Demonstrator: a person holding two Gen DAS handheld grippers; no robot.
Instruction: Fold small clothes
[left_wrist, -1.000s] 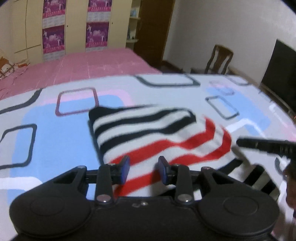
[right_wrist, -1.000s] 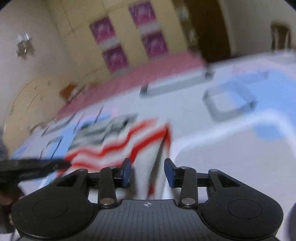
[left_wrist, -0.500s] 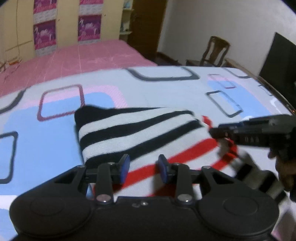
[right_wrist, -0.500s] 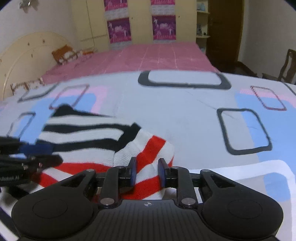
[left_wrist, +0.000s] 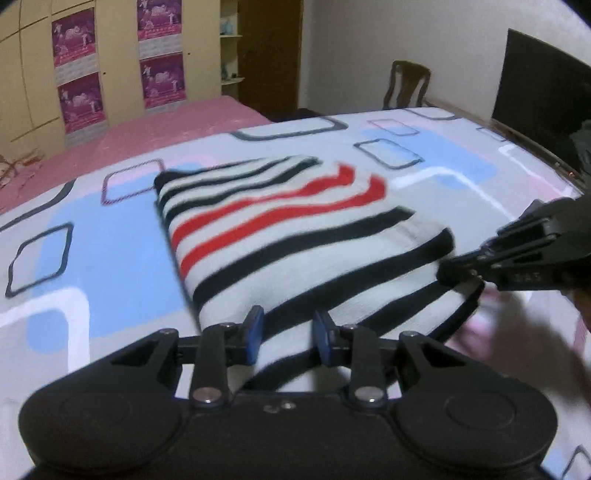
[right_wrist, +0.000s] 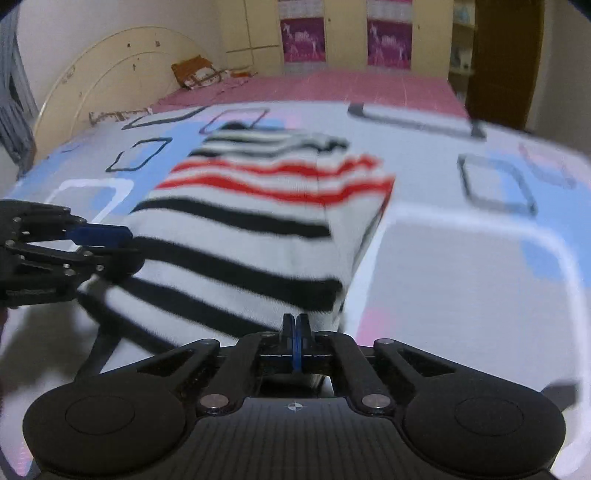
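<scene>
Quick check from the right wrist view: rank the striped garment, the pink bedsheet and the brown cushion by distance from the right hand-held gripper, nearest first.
1. Striped garment: directly ahead of the right hand-held gripper, near edge at its tips.
2. Pink bedsheet: beyond the patterned blanket, center.
3. Brown cushion: far left, by the headboard.

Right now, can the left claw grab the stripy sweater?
Probably yes. The left claw is open right at the striped sweater, its near edge between the blue fingertips, with nothing in between.

Spread left tongs (left_wrist: 286, 338) over striped garment (left_wrist: 295, 236), right tongs (left_wrist: 461, 273) alongside
</scene>
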